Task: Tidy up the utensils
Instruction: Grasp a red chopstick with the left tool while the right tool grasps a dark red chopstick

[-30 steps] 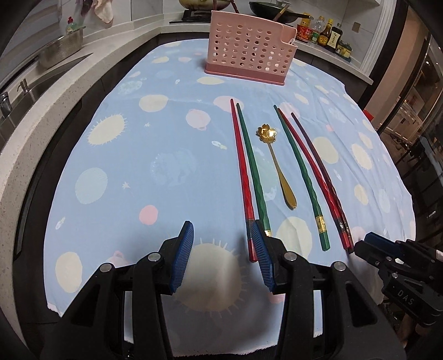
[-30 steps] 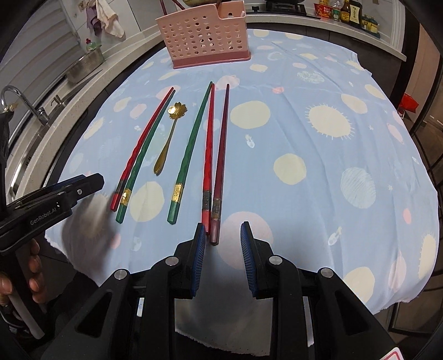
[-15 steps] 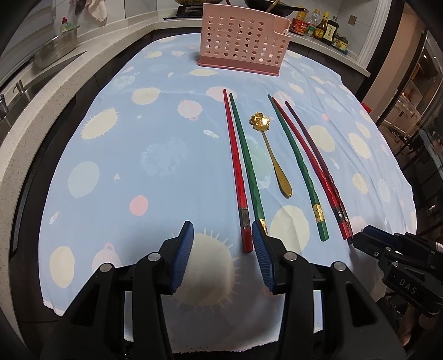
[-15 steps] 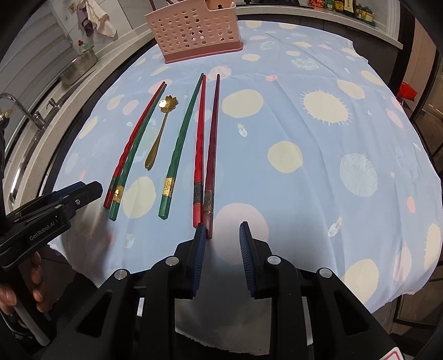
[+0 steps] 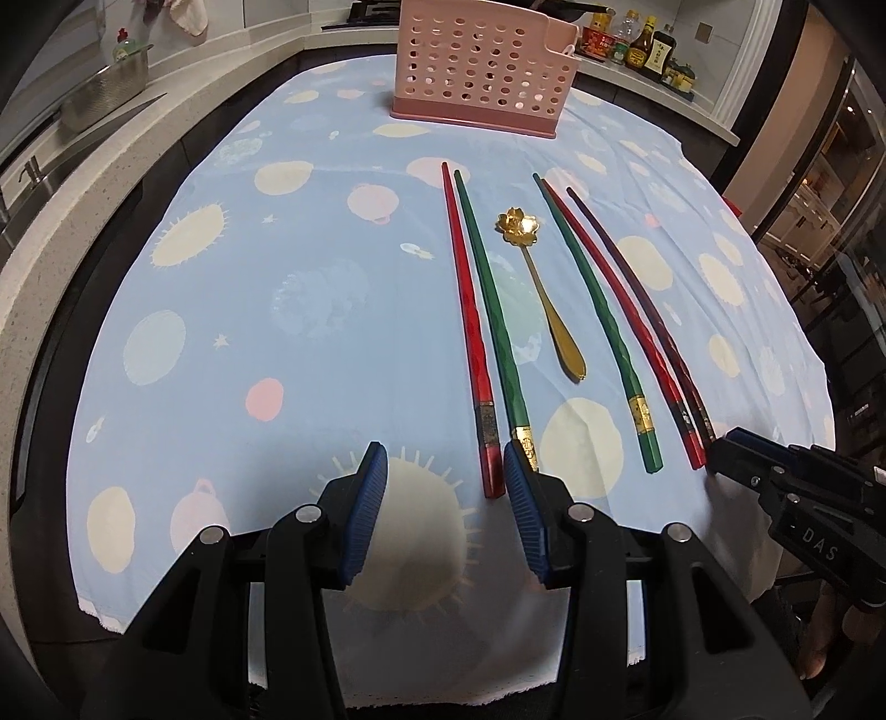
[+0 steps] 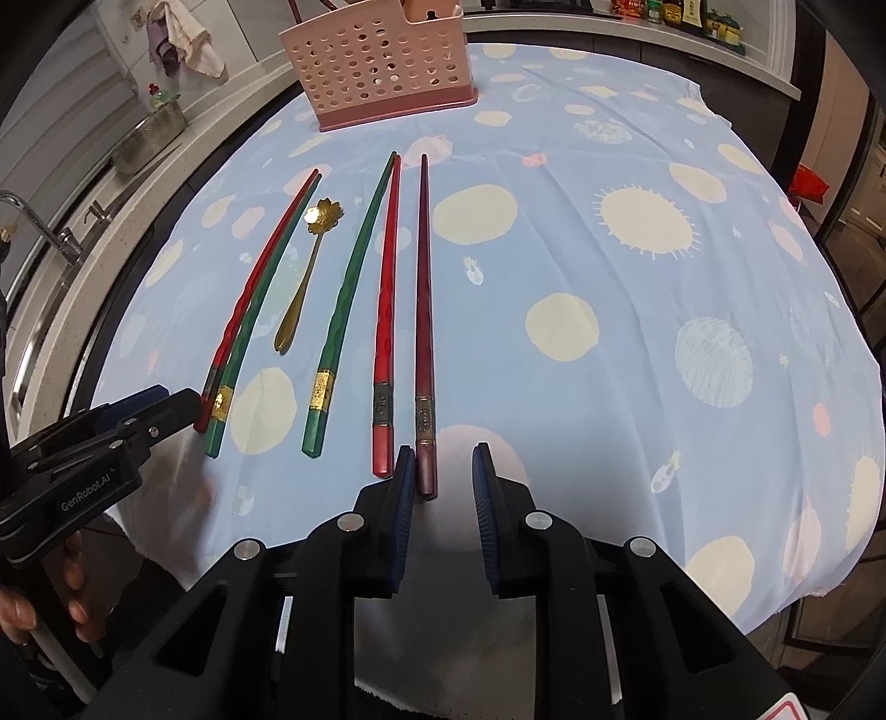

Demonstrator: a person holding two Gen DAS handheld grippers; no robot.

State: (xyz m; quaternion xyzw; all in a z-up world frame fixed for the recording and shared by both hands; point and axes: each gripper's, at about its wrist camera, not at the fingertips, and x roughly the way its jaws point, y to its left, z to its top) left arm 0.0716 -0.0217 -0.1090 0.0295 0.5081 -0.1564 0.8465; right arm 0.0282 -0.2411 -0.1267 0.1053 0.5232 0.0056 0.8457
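Several chopsticks and a gold flower spoon (image 5: 540,288) lie on the blue cloth. A red chopstick (image 5: 468,327) and a green one (image 5: 493,310) lie left of the spoon; a green (image 5: 595,310), a red (image 5: 626,327) and a dark purple one (image 5: 642,310) lie right of it. My left gripper (image 5: 443,476) is open, with the left red chopstick's near end between its pads. My right gripper (image 6: 443,471) is open around the purple chopstick's (image 6: 423,310) near end. The pink holder (image 5: 482,61) stands at the far edge.
A kitchen counter runs along the left with a sink and faucet (image 6: 33,221) and a metal pot (image 5: 105,91). Sauce bottles (image 5: 642,44) stand at the back right. The cloth's near edge (image 5: 443,681) hangs just below the grippers.
Both grippers have drawn back a little toward the near ends of the chopsticks. Both stay open. The utensils have not moved.
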